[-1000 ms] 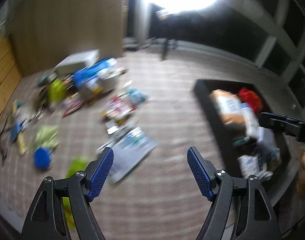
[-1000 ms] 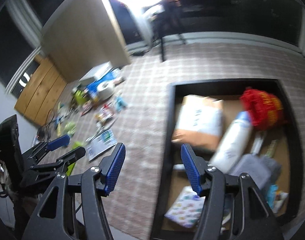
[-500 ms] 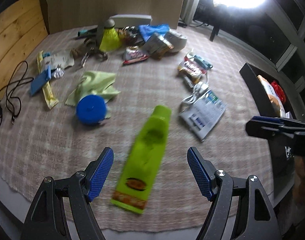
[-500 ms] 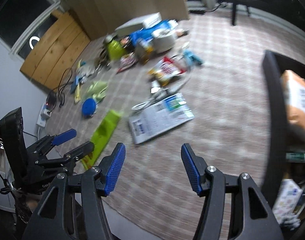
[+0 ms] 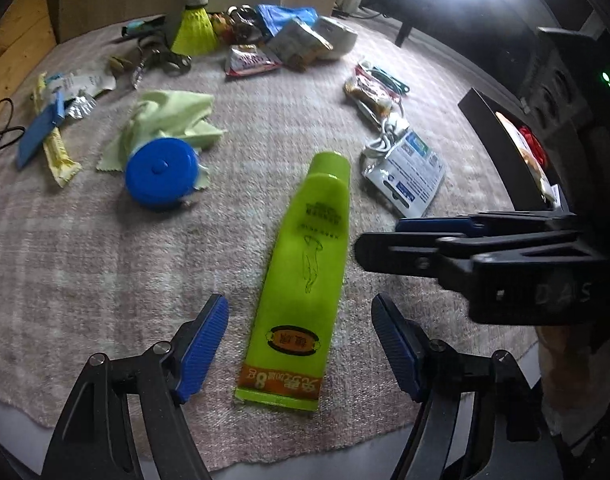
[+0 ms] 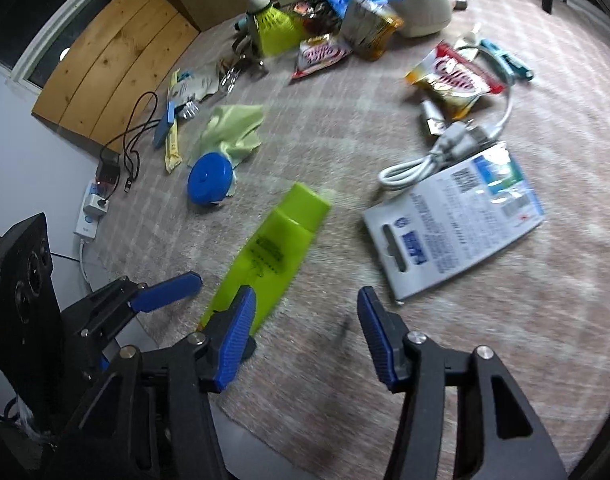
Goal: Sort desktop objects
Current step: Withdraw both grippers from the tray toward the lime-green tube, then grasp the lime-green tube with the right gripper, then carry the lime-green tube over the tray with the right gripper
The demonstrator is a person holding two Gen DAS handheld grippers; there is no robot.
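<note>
A lime green tube (image 5: 305,264) lies on the checked mat, cap end away, crimped end near. My left gripper (image 5: 301,344) hangs low over its near half. The jaws straddle the tube and are closing, and both pads stand clear of its sides. In the right wrist view the same tube (image 6: 273,248) lies left of centre. My right gripper (image 6: 307,336) is closing over bare mat just right of the tube's crimped end, with nothing between its pads. From the left wrist view the right gripper (image 5: 379,236) reaches in from the right.
Around the tube lie a blue round case (image 5: 159,172) on a green cloth (image 5: 165,120), a grey blister card (image 6: 457,224), a white cable (image 6: 437,152), snack packets (image 6: 453,76) and a yellow shuttlecock (image 5: 195,28). A black bin (image 5: 489,132) stands right. The mat's edge is near.
Both views swung from the black bin to the cluttered mat. Both grippers came down and left. The green tube now lies between the left jaws. Both pairs of jaws have narrowed a little.
</note>
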